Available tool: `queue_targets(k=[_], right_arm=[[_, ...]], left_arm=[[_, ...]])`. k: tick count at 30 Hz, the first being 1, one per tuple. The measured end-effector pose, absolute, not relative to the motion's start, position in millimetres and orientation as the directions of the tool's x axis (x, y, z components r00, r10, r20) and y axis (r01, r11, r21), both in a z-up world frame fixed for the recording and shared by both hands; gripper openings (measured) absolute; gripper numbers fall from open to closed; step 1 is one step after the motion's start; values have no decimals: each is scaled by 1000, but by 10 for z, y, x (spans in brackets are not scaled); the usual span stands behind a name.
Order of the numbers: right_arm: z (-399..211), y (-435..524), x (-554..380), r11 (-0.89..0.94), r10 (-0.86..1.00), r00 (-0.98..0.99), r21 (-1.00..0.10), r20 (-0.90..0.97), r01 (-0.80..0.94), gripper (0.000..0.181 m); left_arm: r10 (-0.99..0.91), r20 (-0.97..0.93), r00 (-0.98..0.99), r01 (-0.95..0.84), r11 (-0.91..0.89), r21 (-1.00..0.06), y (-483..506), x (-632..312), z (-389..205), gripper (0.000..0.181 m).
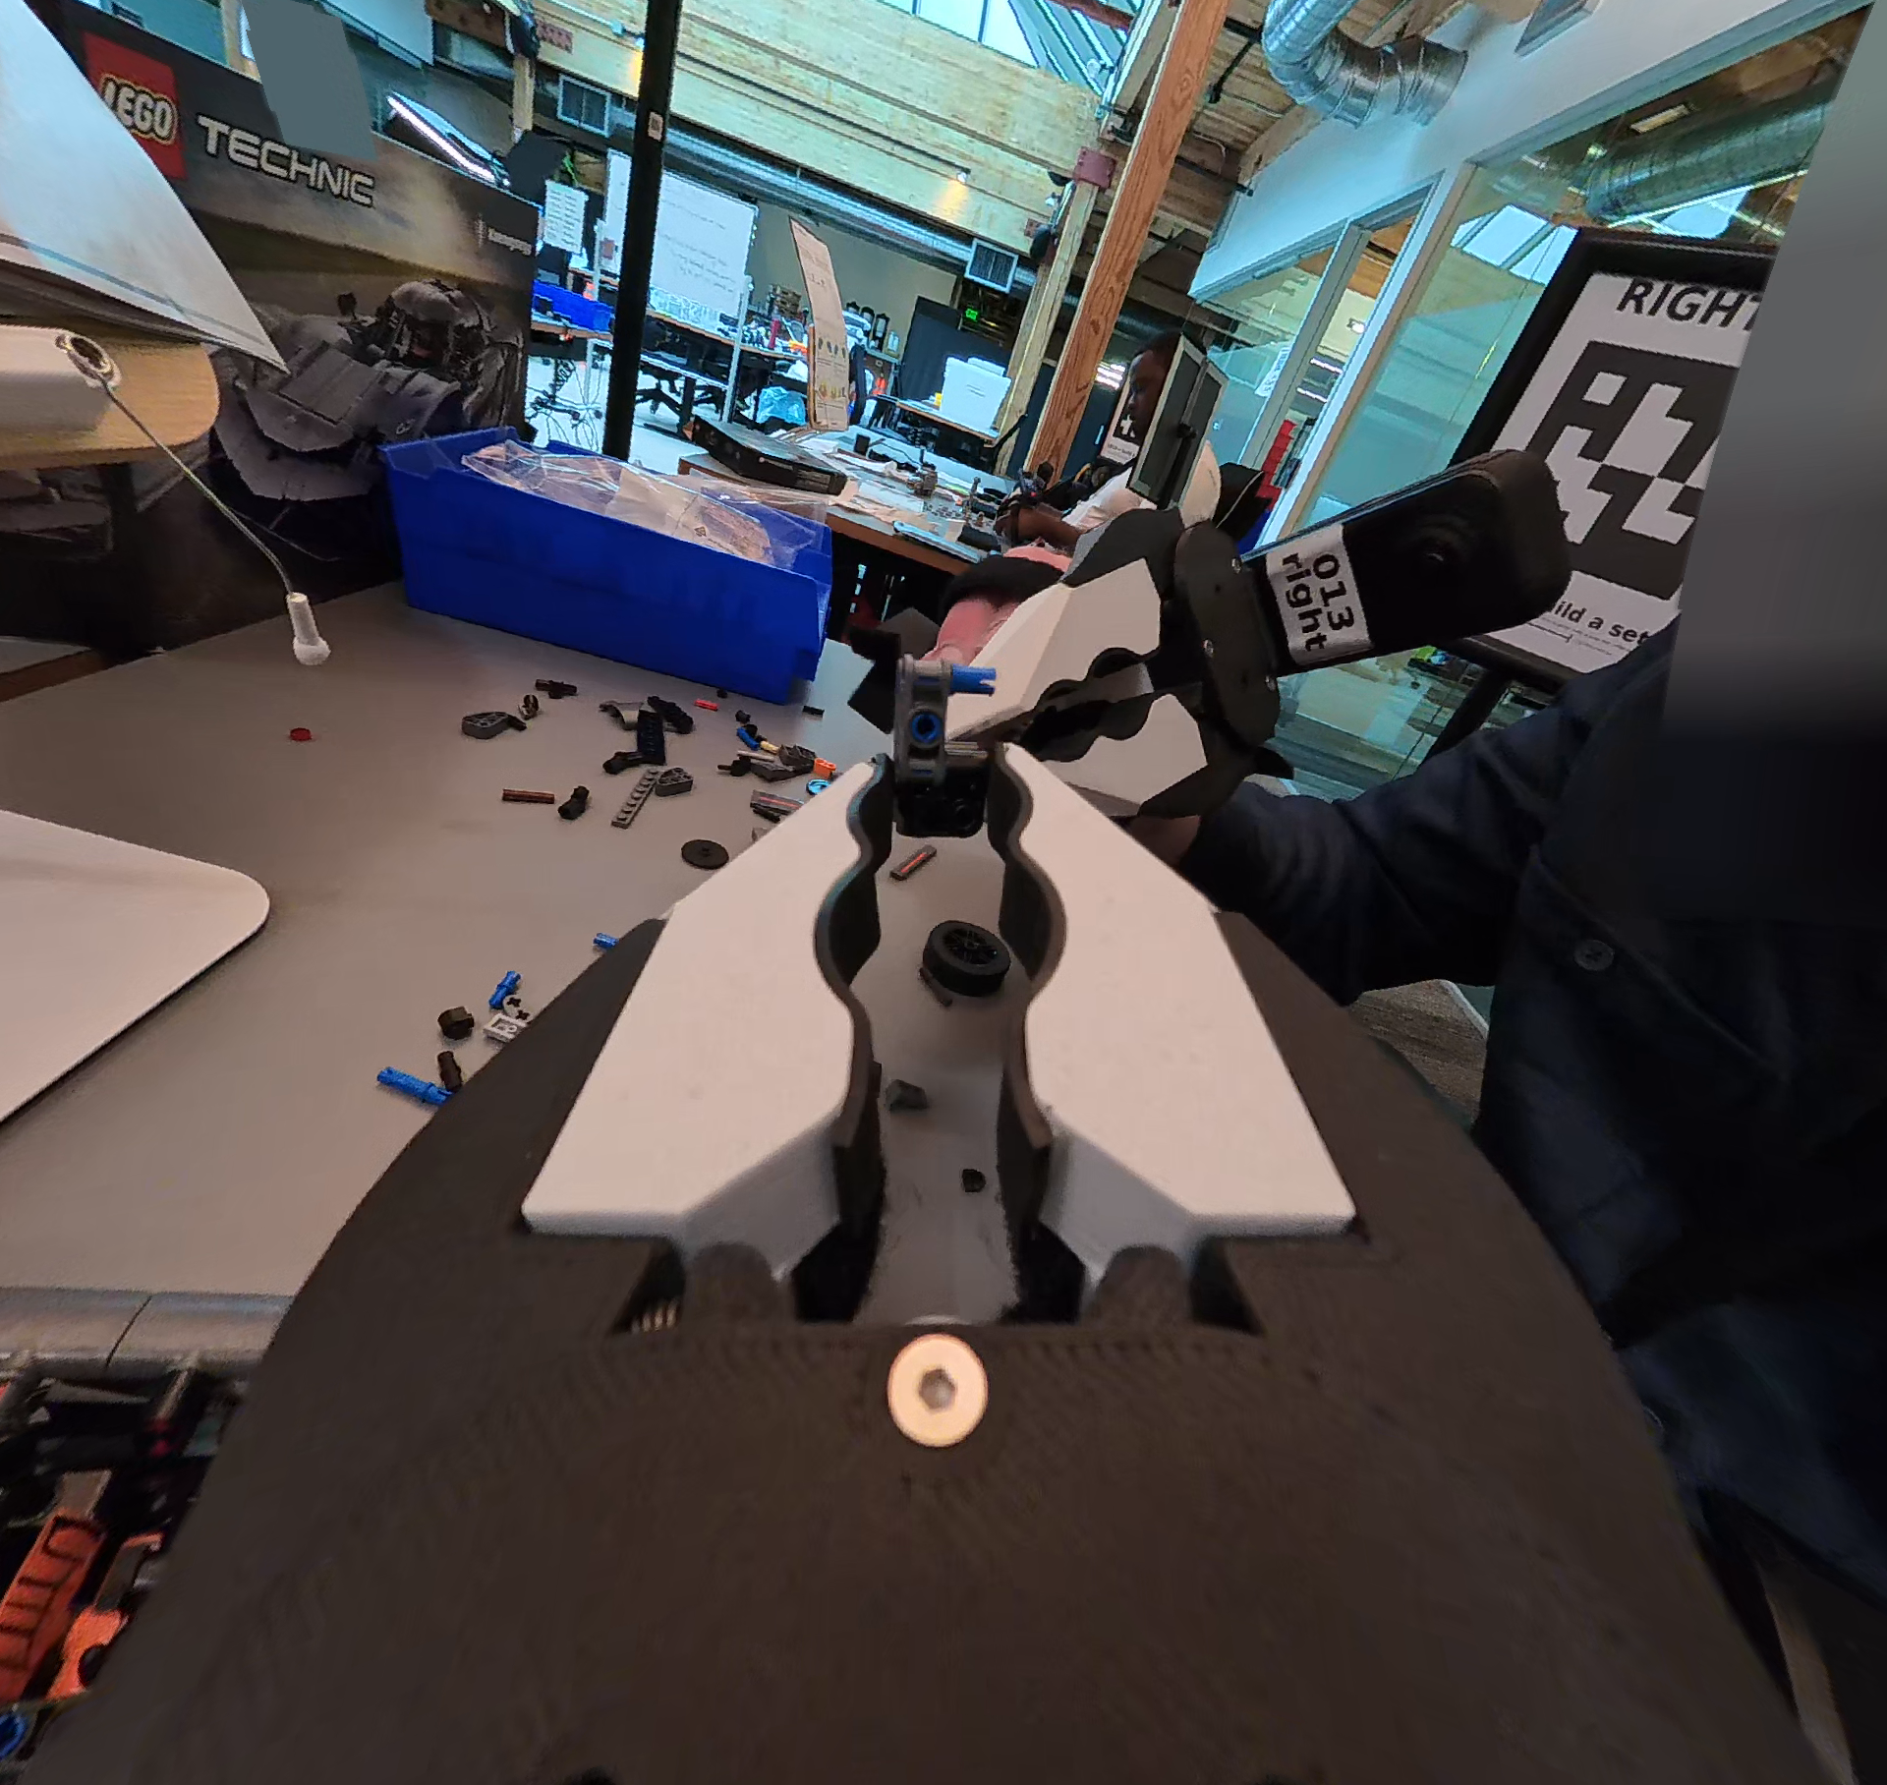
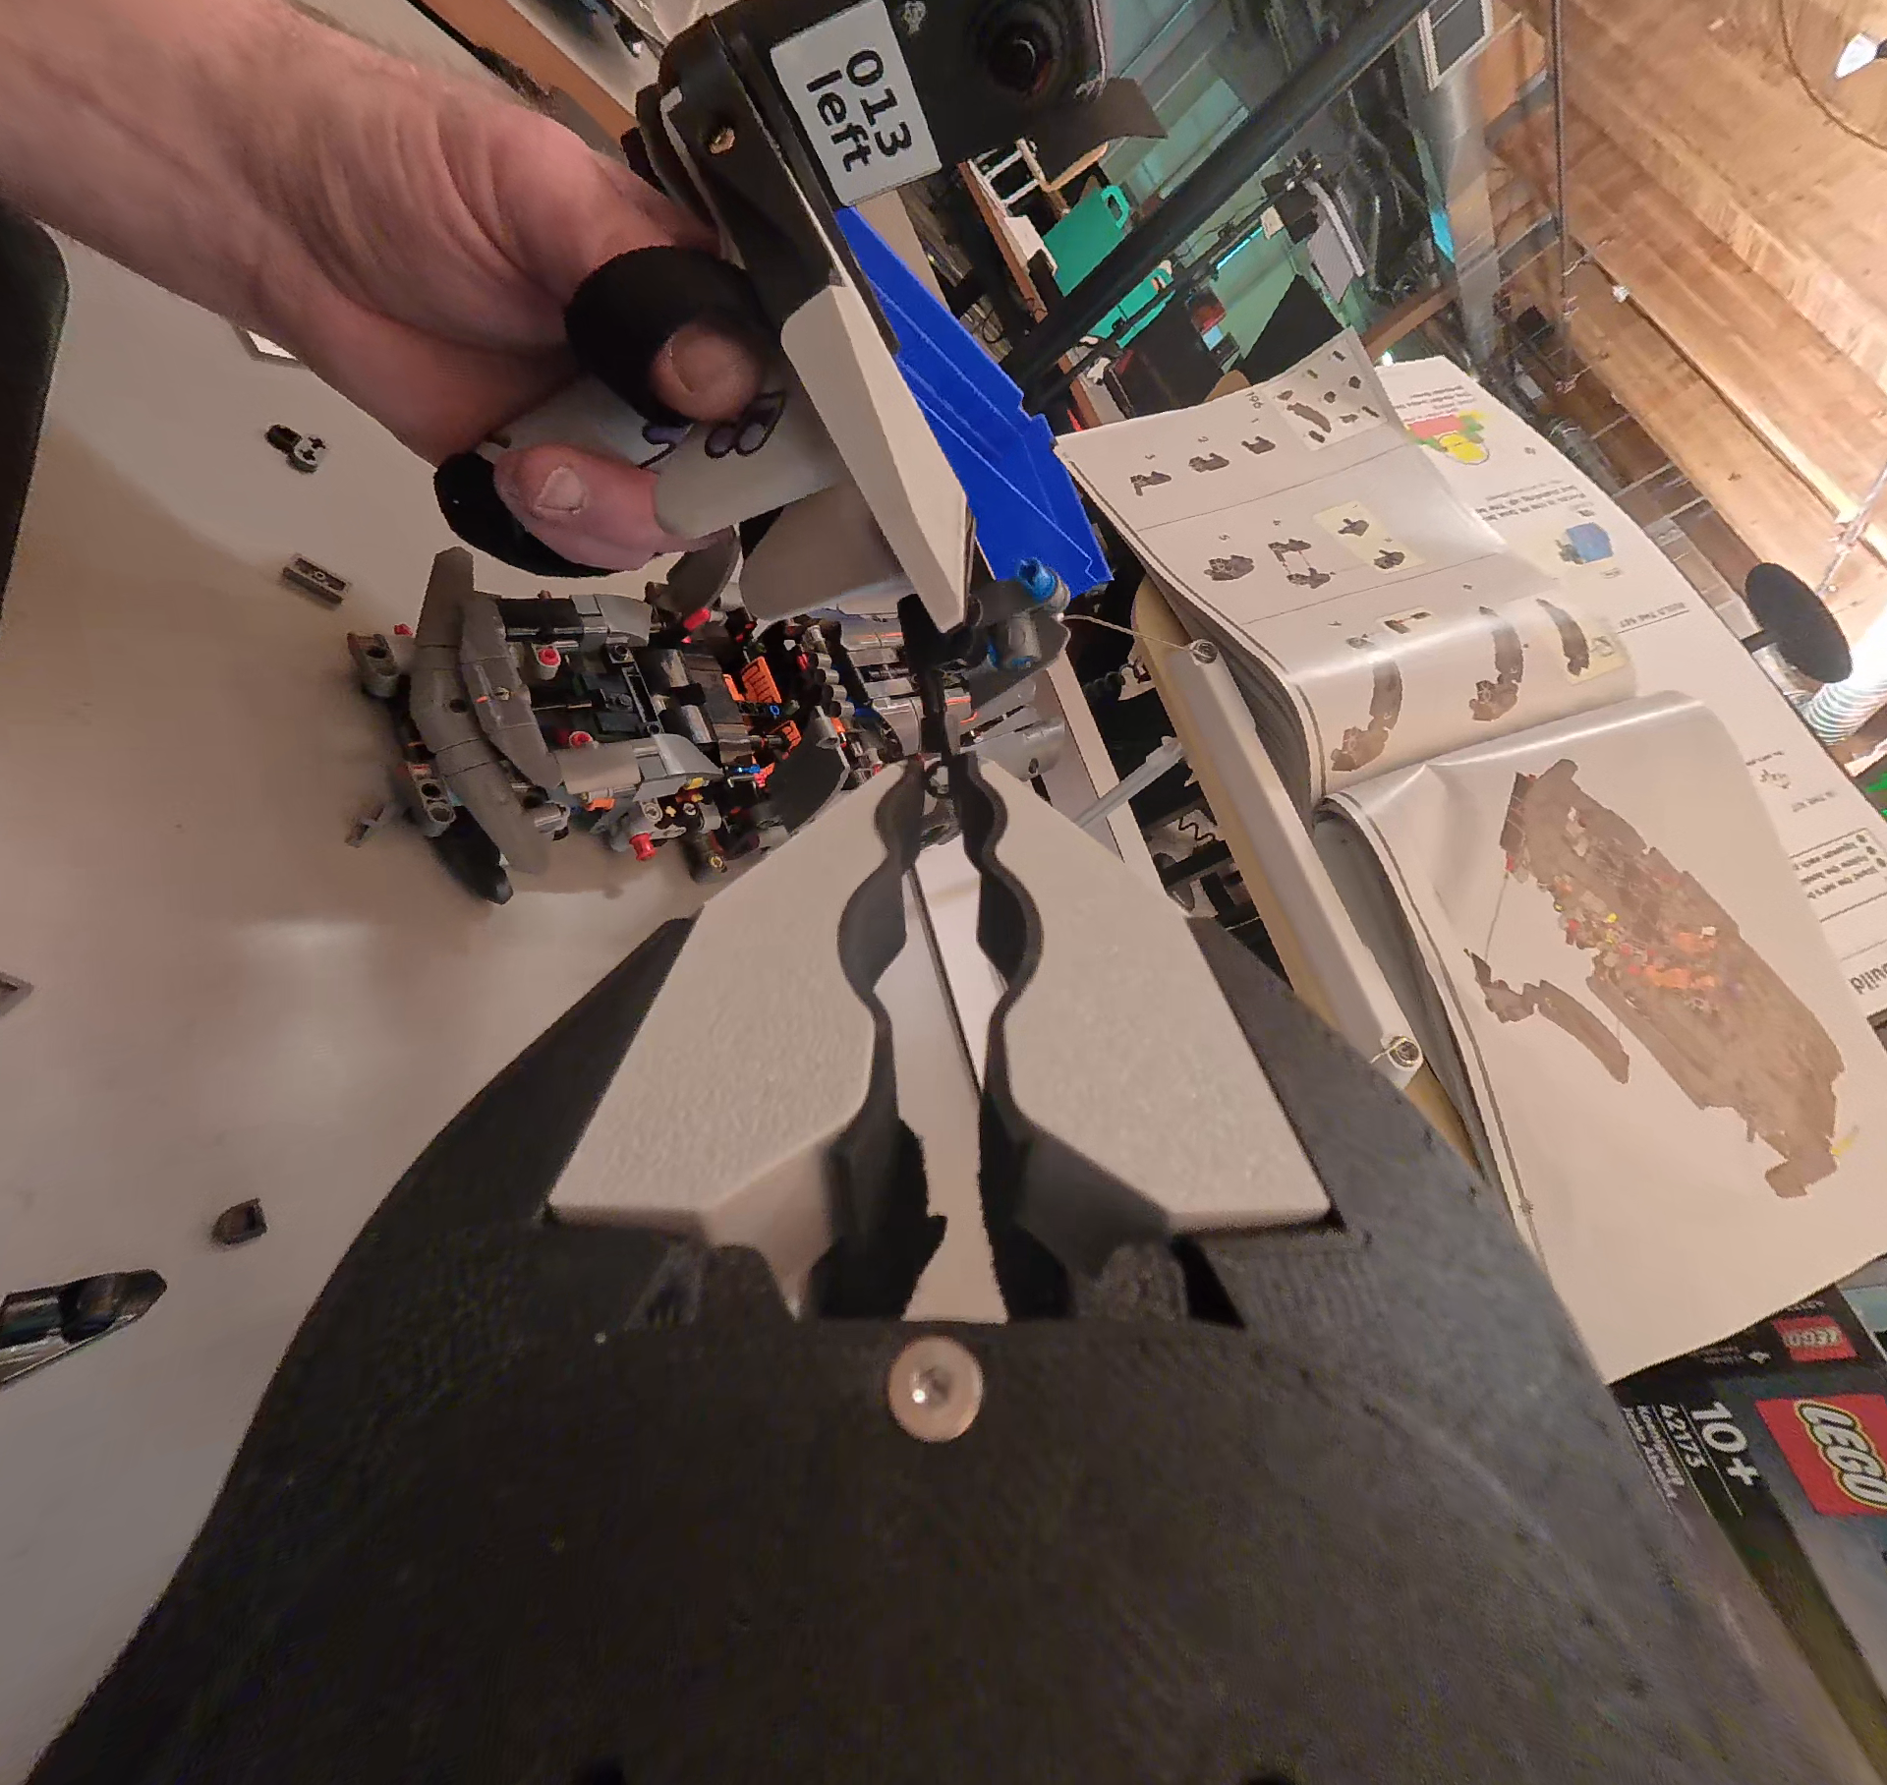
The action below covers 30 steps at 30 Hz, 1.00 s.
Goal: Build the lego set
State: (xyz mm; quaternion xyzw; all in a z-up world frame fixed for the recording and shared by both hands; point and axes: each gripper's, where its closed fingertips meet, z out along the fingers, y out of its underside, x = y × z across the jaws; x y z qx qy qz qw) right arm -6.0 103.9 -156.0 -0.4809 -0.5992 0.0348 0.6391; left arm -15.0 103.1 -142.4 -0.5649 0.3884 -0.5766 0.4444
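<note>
The left claw (image 1: 934, 786) is closed narrowly on a small sub-assembly (image 1: 934, 756): a black block pinched between the tips, with a grey lift-arm standing up from it, a blue pin-hole in its face and a blue pin (image 1: 970, 679) sticking out sideways at the top. The piece is held in the air above the counter (image 1: 306, 868), not resting on it.

The right claw (image 1: 980, 730) comes in from the side, its tips right against the sub-assembly at the level of the grey lift-arm. In its own view the right claw (image 2: 939, 776) has its fingers nearly together, pinched on something thin and dark at the base of the sub-assembly (image 2: 980, 653); what exactly it grips is too small to tell.

The relation that matters: the lift-arm's long axis runs up and away from the left claw's tips, roughly in line with that claw, while the right claw meets it nearly crosswise. Any pressing or seating would likely fall to the right claw, with the left acting as the vise.

Beyond the sub-assembly, the scattered loose pieces (image 1: 654, 756) lie on the counter, with a blue bin (image 1: 613, 572) behind them. The large grey and black model (image 2: 633, 735) sits on the counter behind the sub-assembly in the right view, and the open instruction booklet (image 2: 1430, 664) stands to its side.

A toy-brick brand logo shows on the box (image 1: 306, 204) and on the box (image 2: 1818, 1450) below the booklet; each claw body carries a small white sticker, and a printed marker board (image 1: 1634, 408) stands behind the right claw.
</note>
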Motion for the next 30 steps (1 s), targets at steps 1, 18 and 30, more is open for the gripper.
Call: queue_targets(k=[1, 18, 30], right_arm=[[-1562, 1038, -61, 537, 617, 278, -652, 736, 535, 4], [-1572, 1086, -51, 456, 678, 324, -723, 660, 518, 4], [-1599, 1060, -41, 346, 817, 302, -837, 491, 424, 4]], left_arm=[[-952, 305, 36, 73, -302, -951, 1032, -147, -1423, 15], [-969, 213, 129, 46, -209, -977, 1055, -101, -1395, 14], [-977, 96, 191, -30, -103, -994, 1043, -84, -1420, 14]])
